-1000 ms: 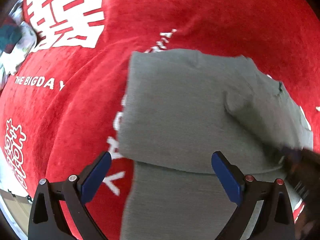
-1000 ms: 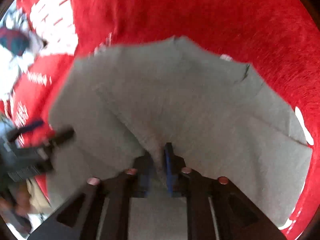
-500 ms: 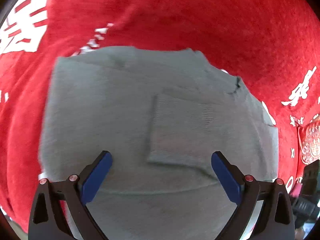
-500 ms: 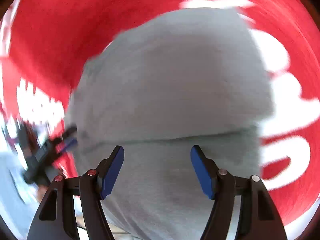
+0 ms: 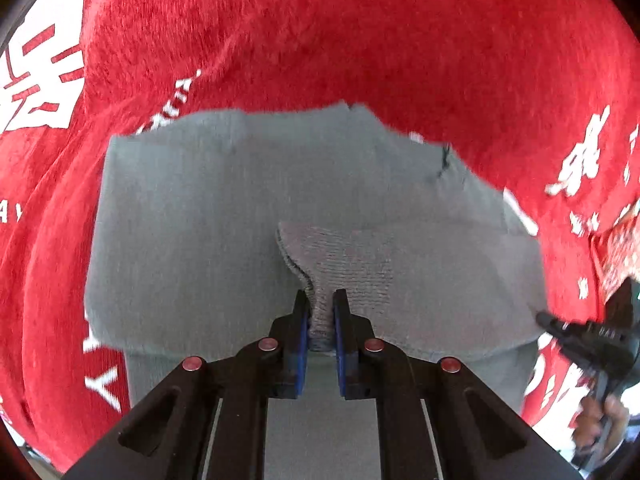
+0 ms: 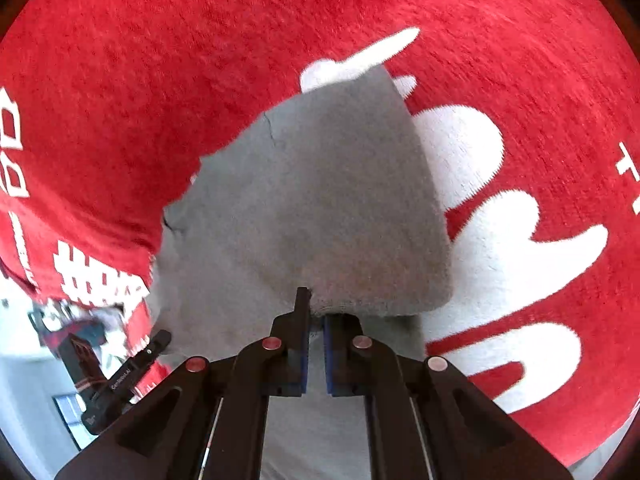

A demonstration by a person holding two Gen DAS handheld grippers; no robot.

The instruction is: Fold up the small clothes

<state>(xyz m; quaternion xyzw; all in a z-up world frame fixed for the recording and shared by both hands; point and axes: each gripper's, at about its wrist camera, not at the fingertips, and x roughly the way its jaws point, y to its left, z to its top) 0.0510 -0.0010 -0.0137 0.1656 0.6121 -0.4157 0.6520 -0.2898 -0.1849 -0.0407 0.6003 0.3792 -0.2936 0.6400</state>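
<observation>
A grey knit garment [image 5: 224,216] lies folded on a red cloth with white lettering [image 5: 360,40]. My left gripper [image 5: 321,300] is shut on a ribbed cuff of the grey garment [image 5: 340,256], pinched up from the middle of the near side. In the right wrist view the same garment [image 6: 320,200] lies ahead, and my right gripper [image 6: 316,312] is shut on its thick folded near edge. The right gripper also shows at the right edge of the left wrist view [image 5: 584,340].
The red cloth [image 6: 160,60] covers the whole surface around the garment. At the lower left of the right wrist view the cloth's edge drops to a pale floor [image 6: 24,368], where the other gripper [image 6: 124,376] shows.
Both grippers were open half a second ago and have closed on the garment. The left has pinched the ribbed cuff; the right has pinched the folded near edge.
</observation>
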